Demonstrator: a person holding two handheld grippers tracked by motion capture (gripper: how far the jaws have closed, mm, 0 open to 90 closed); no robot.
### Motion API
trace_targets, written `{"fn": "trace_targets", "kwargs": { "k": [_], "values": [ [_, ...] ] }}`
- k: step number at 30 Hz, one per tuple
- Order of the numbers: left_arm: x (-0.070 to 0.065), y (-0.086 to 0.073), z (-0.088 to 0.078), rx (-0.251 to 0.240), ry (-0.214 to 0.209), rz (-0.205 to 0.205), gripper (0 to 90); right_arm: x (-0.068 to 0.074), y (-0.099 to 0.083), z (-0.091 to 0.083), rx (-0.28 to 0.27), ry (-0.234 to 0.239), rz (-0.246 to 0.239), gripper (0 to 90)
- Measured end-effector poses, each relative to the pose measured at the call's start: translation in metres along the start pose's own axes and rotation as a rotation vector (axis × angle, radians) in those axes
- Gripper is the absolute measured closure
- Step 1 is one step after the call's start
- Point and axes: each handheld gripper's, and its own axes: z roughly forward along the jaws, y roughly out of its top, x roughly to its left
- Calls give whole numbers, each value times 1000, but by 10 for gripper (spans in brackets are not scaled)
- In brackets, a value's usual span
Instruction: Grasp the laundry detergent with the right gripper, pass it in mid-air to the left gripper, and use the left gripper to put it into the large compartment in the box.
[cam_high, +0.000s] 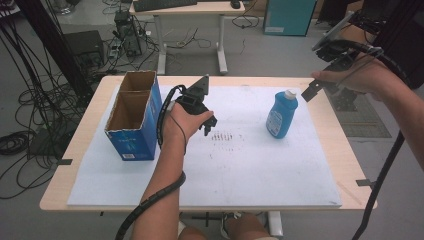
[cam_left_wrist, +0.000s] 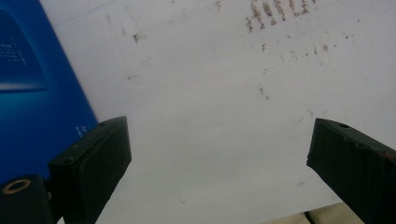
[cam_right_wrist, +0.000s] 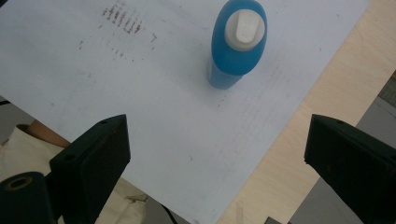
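A smooth blue plastic bottle with a white flip cap stands upright on the white sheet that covers the pale wooden worktop. The sheet is matt and scuffed with dark speckled marks to the left of the bottle. Well to the left of the bottle stands an open blue cardboard box, brown inside and split into two compartments. The right gripper hangs above and just right of the bottle, tilted down toward it, jaws spread and empty. The left gripper, between box and bottle, points down at the sheet, jaws spread wide, holding nothing.
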Motion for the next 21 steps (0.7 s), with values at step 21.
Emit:
{"fn": "trace_targets", "kwargs": {
  "k": [21],
  "values": [
    [-7,-11,-4,-5,25,37,63,-15,-25,66,-112,28,24,53]
  ]
}}
